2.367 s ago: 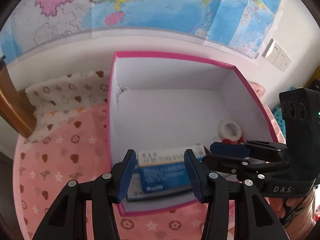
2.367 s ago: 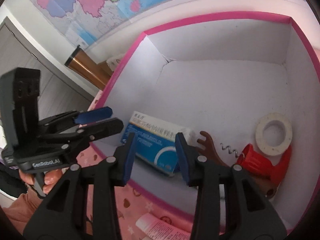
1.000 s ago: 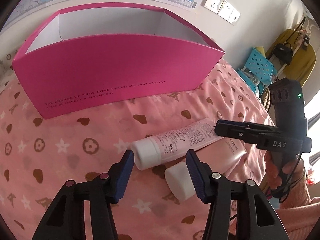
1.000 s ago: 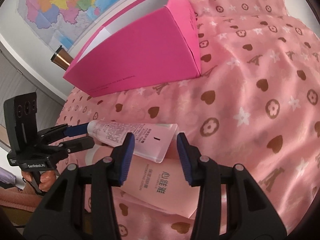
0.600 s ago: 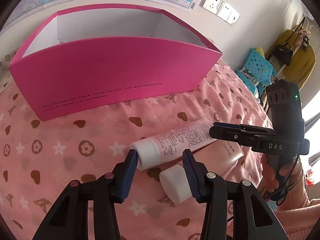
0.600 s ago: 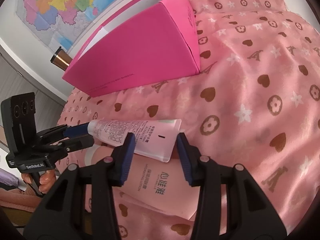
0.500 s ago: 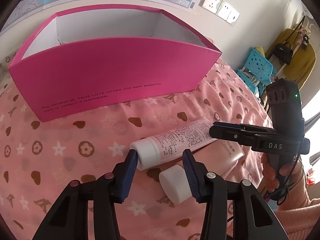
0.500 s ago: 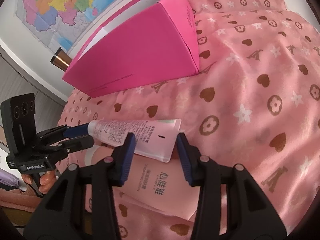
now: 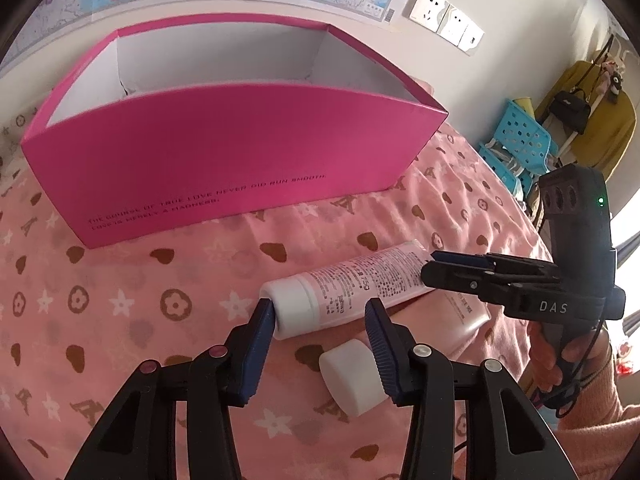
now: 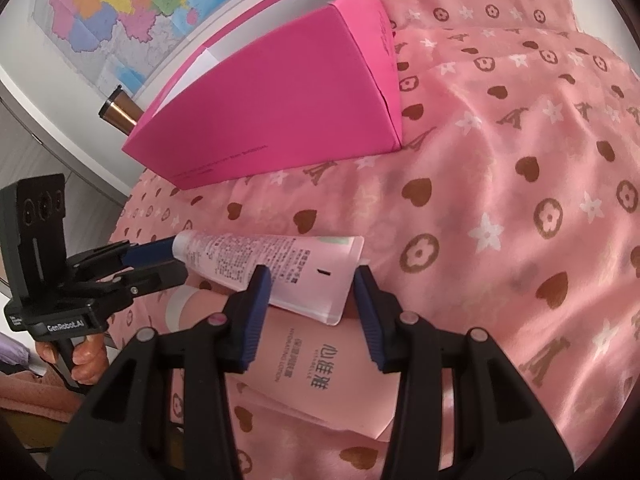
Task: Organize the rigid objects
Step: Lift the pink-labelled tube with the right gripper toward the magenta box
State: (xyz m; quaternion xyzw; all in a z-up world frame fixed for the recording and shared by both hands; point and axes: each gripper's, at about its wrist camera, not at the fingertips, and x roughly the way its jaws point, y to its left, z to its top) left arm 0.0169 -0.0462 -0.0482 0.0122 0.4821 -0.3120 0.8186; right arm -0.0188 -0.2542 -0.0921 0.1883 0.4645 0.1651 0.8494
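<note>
Gripping white-capped tube point(image 9: 344, 284) at both ends, pink box point(image 9: 224, 160) behind

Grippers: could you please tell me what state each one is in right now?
Left gripper: closed on the cap end of the pink lotion tube.
Right gripper: closed on that tube's crimped tail.

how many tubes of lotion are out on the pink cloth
2. One white-capped tube lies across the top, its cap end between the left gripper fingers. A larger pink tube lies under it, partly covered. The pink box may hide others.
</note>
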